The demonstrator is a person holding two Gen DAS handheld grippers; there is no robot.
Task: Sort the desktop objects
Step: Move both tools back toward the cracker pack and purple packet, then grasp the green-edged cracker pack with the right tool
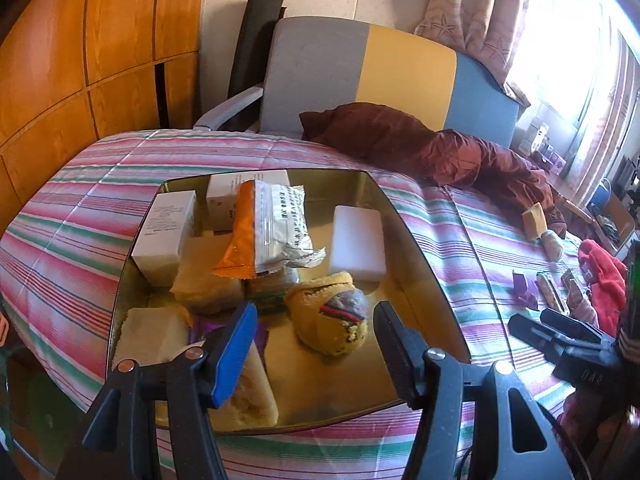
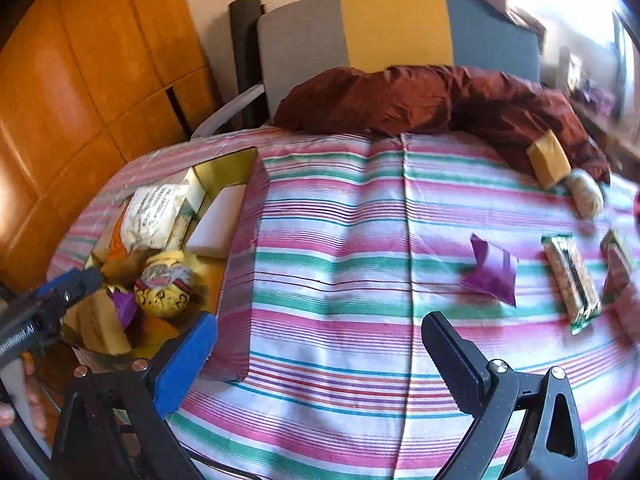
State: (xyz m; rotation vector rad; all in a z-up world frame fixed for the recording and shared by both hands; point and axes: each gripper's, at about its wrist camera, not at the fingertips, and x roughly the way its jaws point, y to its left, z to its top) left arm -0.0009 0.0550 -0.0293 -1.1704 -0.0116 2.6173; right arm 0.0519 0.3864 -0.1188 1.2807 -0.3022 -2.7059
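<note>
Beyond the left tool [image 1: 316, 320], a rolled sock [image 1: 330, 314].

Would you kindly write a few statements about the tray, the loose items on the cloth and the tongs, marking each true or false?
1. The rolled yellow sock lies inside the gold tray. True.
2. The left tongs grip the sock. False: they are open and empty.
3. The purple wrapper lies on the striped cloth, outside the tray. True.
4. The right tongs hold a snack bar. False: they are open; the snack bar lies on the cloth.
</note>
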